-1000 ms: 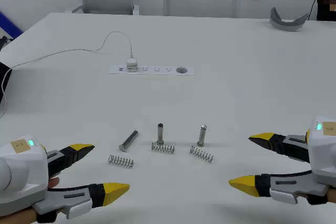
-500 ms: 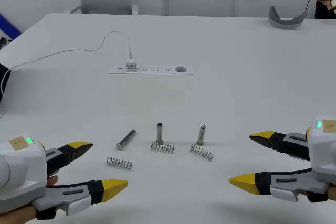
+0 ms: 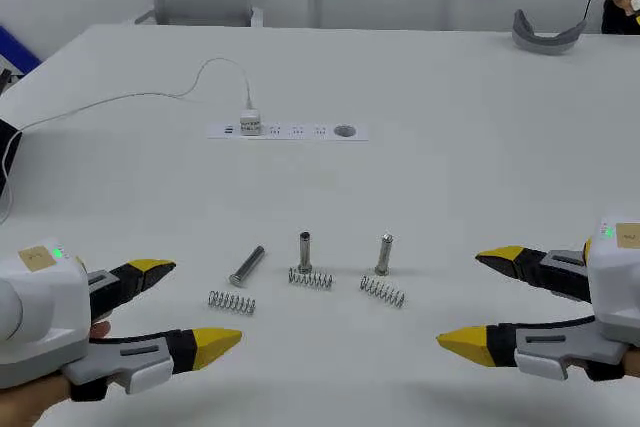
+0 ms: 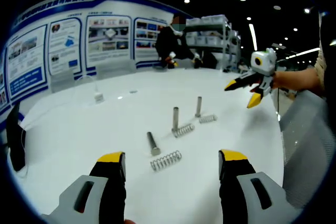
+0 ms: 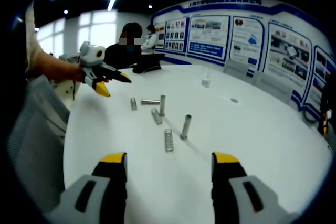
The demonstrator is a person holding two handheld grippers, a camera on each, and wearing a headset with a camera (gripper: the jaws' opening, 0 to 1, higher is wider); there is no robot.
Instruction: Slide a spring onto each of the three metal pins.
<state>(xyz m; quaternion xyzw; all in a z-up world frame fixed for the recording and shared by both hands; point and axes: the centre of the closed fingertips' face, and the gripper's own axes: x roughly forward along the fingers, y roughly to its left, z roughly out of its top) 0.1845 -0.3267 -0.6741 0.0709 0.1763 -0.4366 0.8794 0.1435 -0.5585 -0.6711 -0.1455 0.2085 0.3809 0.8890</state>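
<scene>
The left tongs (image 3: 185,305) are spread wide and hold nothing, low over the near left of the tabletop (image 3: 480,147). The right tongs (image 3: 478,302) are likewise spread and empty at the near right, well apart from the parts between them.

Closest to the left tongs is the left spring (image 3: 231,301), lying loose, with the lying pin (image 3: 247,265) on its side just behind it. The middle pin (image 3: 305,252) stands upright with the middle spring (image 3: 311,278) lying at its foot; whether they touch cannot be told. The right pin (image 3: 385,254) also stands upright, and the right spring (image 3: 382,292) lies just in front of it. Further back a power strip (image 3: 288,131) sits with a white cable (image 3: 130,99) running off to the left.

Over the last second very little has changed. Both tongs have kept their spread and their stations on either side, the slight shift in the picture looks like head movement, and no pin or spring has been touched. That suggests the task has not begun: all three springs are still off their pins. The left spring and lying pin look the likeliest first pair, the pin needing to be lifted or steadied.
</scene>
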